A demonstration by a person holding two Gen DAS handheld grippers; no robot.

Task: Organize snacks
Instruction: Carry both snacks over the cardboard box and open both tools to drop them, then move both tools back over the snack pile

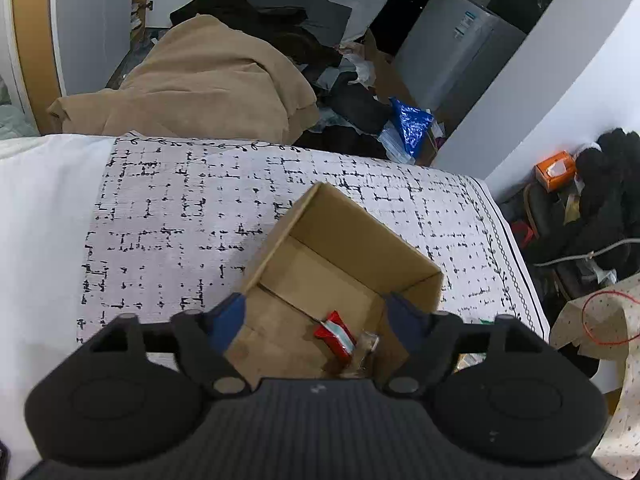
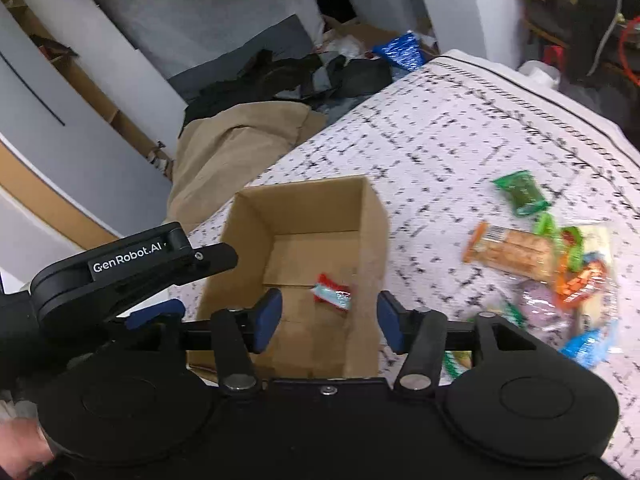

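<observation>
Below, in the left wrist view, the left gripper (image 1: 316,312) hangs with jaws apart over an open corrugated cardboard box (image 1: 416,264); a glossy red snack packet (image 1: 334,334) lies on its floor. The box rests on a white cloth with black broken grid print (image 1: 180,208).

From the right wrist view, the right gripper (image 2: 329,316) spreads empty above the same box; crinkly snack packets (image 2: 560,264) lie heaped right, beyond them a green packet (image 2: 522,193).

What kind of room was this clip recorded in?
Probably a cluttered bedroom or living space at home: a patterned cloth covers the work surface, clothes are heaped behind it, and a small grey fridge stands by the wall.
</observation>
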